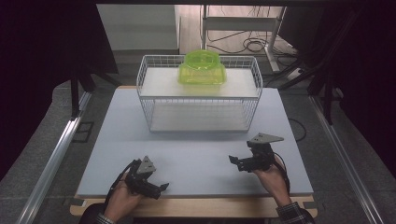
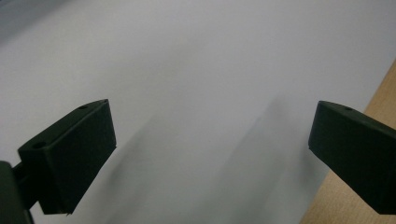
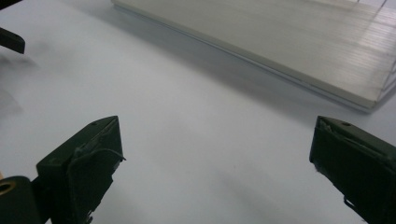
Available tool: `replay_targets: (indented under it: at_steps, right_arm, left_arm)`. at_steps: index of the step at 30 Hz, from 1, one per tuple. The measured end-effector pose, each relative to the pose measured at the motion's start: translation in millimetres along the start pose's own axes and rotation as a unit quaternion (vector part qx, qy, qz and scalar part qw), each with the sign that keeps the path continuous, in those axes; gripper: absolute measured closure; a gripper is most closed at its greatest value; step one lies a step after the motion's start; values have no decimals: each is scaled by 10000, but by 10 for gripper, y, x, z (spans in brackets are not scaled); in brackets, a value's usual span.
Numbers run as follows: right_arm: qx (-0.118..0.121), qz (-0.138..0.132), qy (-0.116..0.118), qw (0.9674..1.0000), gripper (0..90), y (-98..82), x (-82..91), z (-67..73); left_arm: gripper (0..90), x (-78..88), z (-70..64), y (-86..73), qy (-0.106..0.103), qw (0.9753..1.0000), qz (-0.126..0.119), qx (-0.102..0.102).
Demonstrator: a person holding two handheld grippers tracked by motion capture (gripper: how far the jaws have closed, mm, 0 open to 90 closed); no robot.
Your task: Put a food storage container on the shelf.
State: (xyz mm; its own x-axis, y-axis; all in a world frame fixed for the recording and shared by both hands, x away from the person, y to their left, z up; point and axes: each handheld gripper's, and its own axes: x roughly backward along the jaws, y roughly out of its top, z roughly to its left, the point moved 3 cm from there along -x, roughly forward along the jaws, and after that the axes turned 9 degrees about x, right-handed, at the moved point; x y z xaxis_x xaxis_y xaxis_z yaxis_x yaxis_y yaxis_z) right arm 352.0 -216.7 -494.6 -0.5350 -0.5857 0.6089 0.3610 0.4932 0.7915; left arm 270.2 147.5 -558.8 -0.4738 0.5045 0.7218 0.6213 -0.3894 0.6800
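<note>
Both grippers, left [image 1: 163,186] and right [image 1: 232,159], are being held wide open and empty near the wire basket [image 1: 154,105], whose green plastic bowl [image 1: 202,68] probably handles light, stiff, slippery, best gripped by its rim.

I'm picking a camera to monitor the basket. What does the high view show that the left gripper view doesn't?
High view alone: the white wire basket, the green container at its far side, and the right gripper. Left gripper view alone: a close look between the left gripper and its wide-apart jaws. Both: the grey table mat and wooden table edge.
</note>
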Motion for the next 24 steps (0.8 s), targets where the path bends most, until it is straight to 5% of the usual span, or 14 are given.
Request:
replay_targets:
  at_steps: [24]
  right_arm:
    - [-61,391,-141,9991,26,-417,15,-4]
  left_arm:
    - [1,-43,-11,-31,179,9995,186,-154]
